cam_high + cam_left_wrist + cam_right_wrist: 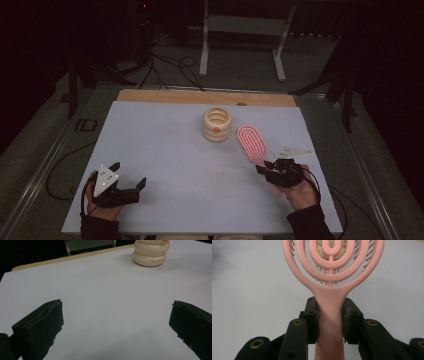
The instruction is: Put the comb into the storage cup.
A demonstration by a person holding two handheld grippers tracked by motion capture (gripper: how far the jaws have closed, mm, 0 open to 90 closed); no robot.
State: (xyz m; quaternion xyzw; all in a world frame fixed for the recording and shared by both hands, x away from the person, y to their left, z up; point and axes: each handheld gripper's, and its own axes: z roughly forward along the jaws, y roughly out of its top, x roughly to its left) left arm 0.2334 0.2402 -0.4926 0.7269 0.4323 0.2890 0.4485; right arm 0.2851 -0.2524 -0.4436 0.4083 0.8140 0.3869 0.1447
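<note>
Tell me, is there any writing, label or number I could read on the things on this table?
Cream ringed holder: one line of small dark print runs along its lowest ring in the left gripper view, too small and blurred to read.
Orange mark on the holder's side: a plain spot, no letters to make out.
Pink hairbrush: no writing.
Grippers and the white table sheet: no writing.

Dim room, evenly lit table, soft focus
</note>
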